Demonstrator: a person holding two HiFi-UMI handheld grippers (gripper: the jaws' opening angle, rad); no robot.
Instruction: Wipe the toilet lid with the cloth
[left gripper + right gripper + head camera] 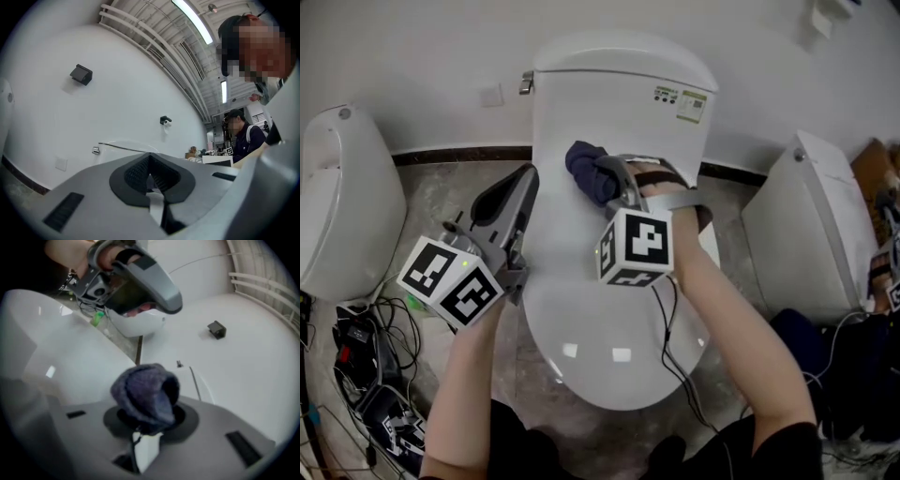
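The dark blue cloth (587, 169) sits bunched on the rear of the white toilet lid (614, 328), near the tank (623, 80), and is pinched in the right tongs (614, 180). The left tongs (523, 187) are beside the lid's left edge, jaws together and empty.

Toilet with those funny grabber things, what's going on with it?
A person is cleaning a white toilet, holding a gripper in each hand. The right gripper has its fingers shut on a dark blue cloth, held at the back of the closed toilet lid, by the tank. The left gripper, fingers together and empty, is at the toilet's left side.
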